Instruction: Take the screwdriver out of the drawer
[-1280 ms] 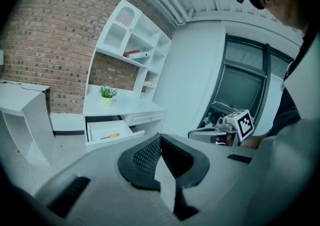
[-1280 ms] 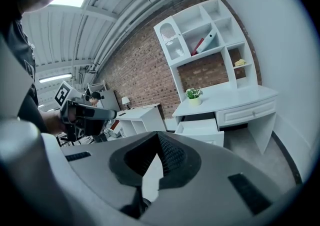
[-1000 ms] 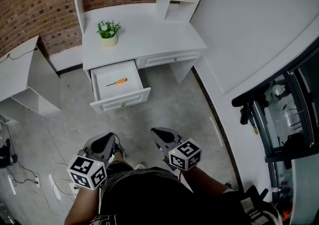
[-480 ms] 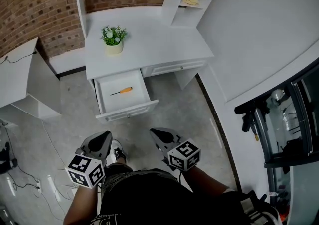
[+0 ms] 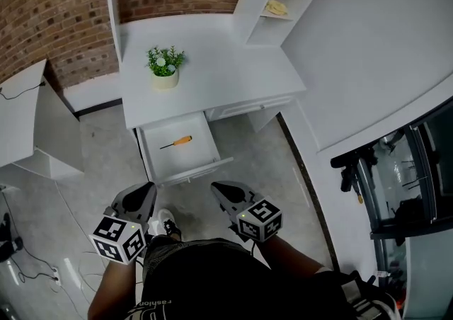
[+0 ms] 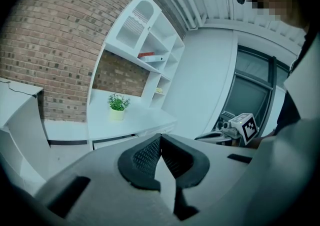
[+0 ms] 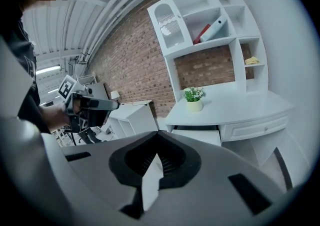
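The screwdriver (image 5: 176,143), with an orange handle and a thin dark shaft, lies in the open white drawer (image 5: 201,168) of the white desk (image 5: 226,74). My left gripper (image 5: 148,189) and right gripper (image 5: 215,187) hang side by side in front of my body, short of the drawer's front and above the floor. Both are shut with nothing between the jaws. In the left gripper view the left gripper (image 6: 160,138) points at the desk, and the drawer's inside is hidden. The right gripper (image 7: 159,134) faces the drawer (image 7: 197,135) from further right.
A potted plant (image 5: 164,66) stands on the desk above the drawer. Shelves with a yellow object (image 5: 277,7) rise at the desk's right. A low white side table (image 5: 28,124) stands left, cables (image 5: 42,272) lie on the floor, and dark equipment (image 5: 396,191) sits right.
The desk and open drawer have come closer to both grippers as I moved forward. The grippers keep their places in front of me, still shut.
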A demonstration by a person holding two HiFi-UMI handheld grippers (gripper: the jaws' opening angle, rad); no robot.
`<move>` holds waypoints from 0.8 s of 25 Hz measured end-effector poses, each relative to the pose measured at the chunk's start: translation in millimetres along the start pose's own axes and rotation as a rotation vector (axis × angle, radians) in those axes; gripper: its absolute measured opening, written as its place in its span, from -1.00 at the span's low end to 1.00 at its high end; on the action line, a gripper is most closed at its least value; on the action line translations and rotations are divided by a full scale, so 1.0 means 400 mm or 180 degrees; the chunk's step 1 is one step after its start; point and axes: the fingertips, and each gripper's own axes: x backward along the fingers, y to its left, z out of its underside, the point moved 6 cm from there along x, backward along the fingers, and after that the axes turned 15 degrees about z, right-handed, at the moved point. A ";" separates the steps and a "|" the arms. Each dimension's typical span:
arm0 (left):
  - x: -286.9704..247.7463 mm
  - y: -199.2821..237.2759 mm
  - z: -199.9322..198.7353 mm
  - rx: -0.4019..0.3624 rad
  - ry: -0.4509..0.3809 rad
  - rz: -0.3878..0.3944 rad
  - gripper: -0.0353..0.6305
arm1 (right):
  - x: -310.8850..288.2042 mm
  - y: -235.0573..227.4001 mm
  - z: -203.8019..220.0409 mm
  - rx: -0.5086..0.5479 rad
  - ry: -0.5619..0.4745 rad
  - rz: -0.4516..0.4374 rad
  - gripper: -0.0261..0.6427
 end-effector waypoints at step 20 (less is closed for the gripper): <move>-0.024 0.297 -0.103 0.0031 0.0054 0.0225 -0.84 | -0.219 0.004 -0.136 0.0054 0.0027 0.0413 -0.91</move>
